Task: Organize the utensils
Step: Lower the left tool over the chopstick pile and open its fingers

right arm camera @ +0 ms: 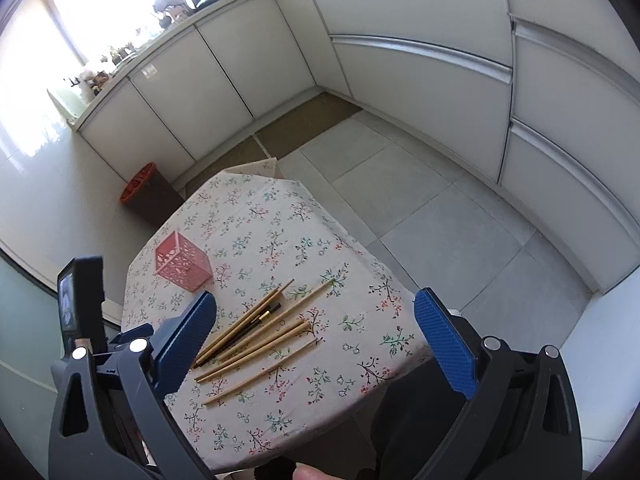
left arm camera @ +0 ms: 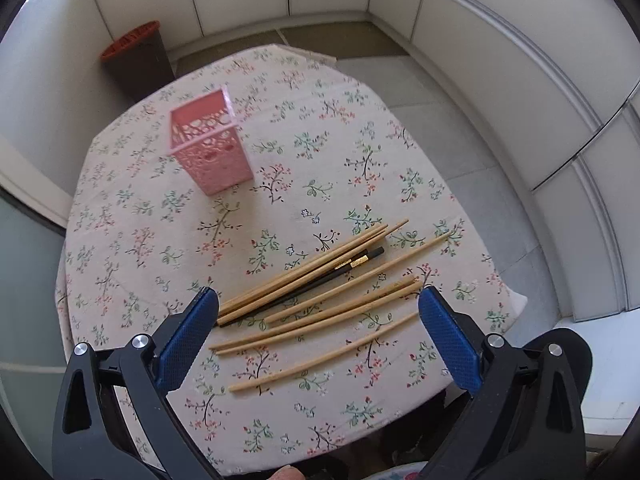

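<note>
Several wooden chopsticks (left arm camera: 320, 312) and a black pair (left arm camera: 320, 280) lie loose on the floral tablecloth (left arm camera: 320, 152). A pink lattice holder (left arm camera: 210, 144) stands upright and empty behind them to the left. My left gripper (left arm camera: 318, 300) is open, hovering just above the chopsticks. In the right wrist view the chopsticks (right arm camera: 260, 336) and the pink holder (right arm camera: 182, 266) lie on the table (right arm camera: 280, 232). My right gripper (right arm camera: 314, 300) is open and empty, held higher above the table.
A brown bin with an orange rim (left arm camera: 138, 60) stands on the floor behind the table, against white cabinets (right arm camera: 224, 72). The left gripper's body with a small screen (right arm camera: 80, 304) shows at the left of the right wrist view. Grey floor tiles (right arm camera: 440, 220) lie to the right.
</note>
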Demonstrator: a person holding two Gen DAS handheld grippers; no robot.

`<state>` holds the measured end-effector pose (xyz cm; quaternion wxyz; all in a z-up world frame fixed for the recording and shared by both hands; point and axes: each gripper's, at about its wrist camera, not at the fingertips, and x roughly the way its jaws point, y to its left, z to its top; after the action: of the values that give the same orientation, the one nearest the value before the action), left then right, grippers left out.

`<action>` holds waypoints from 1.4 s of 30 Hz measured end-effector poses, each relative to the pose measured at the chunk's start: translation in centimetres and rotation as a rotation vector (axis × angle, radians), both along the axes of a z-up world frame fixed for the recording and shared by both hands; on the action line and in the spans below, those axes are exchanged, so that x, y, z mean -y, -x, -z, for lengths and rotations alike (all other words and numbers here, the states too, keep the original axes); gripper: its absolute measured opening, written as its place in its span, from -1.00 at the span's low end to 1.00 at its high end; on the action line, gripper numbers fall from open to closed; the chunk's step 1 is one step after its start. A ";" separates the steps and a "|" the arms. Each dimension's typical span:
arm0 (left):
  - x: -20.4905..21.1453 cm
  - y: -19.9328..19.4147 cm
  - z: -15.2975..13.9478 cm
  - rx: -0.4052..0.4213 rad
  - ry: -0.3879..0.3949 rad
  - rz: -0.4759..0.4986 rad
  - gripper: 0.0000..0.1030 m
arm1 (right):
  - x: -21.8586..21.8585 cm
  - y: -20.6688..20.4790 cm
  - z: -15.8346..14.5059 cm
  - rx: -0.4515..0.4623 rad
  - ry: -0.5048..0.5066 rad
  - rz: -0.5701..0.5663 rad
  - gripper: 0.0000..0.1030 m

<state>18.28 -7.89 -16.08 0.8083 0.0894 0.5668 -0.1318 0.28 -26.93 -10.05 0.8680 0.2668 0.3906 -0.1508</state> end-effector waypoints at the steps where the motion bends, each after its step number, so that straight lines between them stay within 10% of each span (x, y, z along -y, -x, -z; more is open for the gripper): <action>1: 0.7 -1.3 1.3 -0.033 -0.008 0.015 0.86 | 0.4 -0.5 0.6 -0.016 0.001 0.005 0.87; 17: 4.5 -9.3 11.2 -0.272 -0.162 0.212 0.59 | 3.4 -6.2 8.9 -0.229 -0.113 0.001 0.87; 23: 3.2 -9.6 12.6 -0.278 -0.162 0.215 -0.04 | 2.5 -7.3 9.4 -0.245 -0.082 -0.029 0.87; 32: -1.3 -9.5 10.2 -0.202 -0.072 0.161 -1.00 | 1.1 -8.4 9.4 -0.260 -0.051 -0.052 0.87; 42: -9.9 -6.8 6.6 -0.172 0.071 0.089 -0.92 | -2.9 -11.5 10.8 -0.305 0.024 -0.138 0.87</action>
<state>25.09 2.02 -22.69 0.7527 0.0740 0.6245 -0.1948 11.78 -24.02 -20.80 0.8101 0.2029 0.5334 -0.1343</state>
